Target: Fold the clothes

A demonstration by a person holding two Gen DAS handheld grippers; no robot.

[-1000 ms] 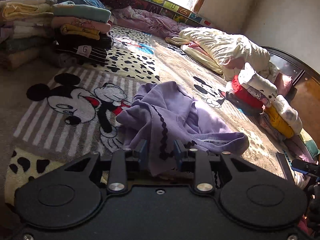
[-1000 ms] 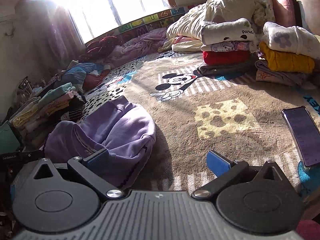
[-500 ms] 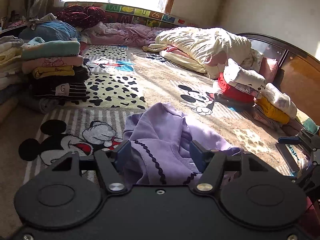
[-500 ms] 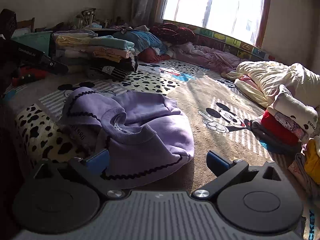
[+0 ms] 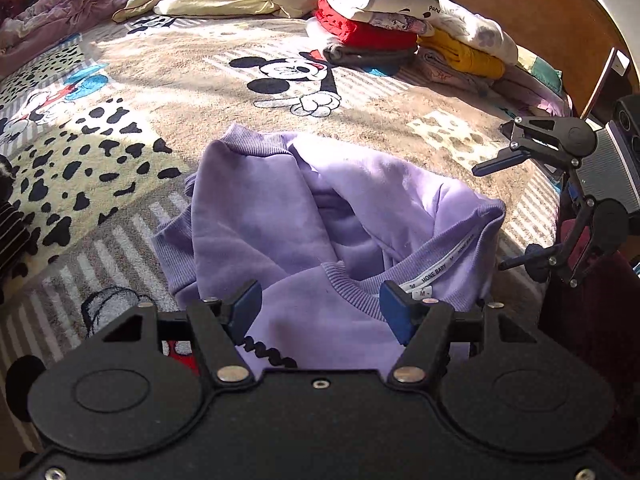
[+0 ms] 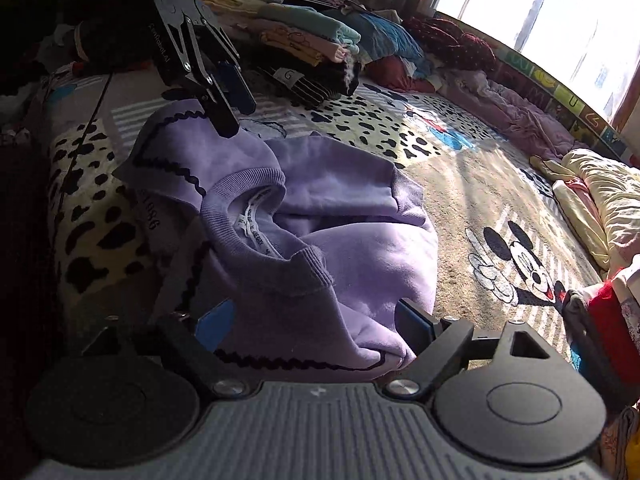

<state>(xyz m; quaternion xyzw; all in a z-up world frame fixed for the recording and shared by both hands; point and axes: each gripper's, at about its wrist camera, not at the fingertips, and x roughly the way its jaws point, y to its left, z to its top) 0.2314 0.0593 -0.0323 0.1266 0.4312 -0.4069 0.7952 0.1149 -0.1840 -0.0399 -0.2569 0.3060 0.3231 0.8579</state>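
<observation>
Left wrist view: purple sweatshirt (image 5: 328,216), unfolded, lying crumpled on the cartoon-print rug (image 5: 192,68), neckline facing the camera. Left tool (image 5: 320,307) spread wide, holding nothing, its fingers straddling the near collar edge. Right tool (image 5: 504,208) to the right of the garment, also wide and empty. Folded stacks (image 5: 404,28) lie well beyond (these judged finished).

Right wrist view: sweatshirt (image 6: 304,232) directly ahead of the right tool (image 6: 316,322), bunched between and beyond its open fingers; left tool (image 6: 224,92) at the far shoulder. Folding of this item judged not yet begun.
</observation>
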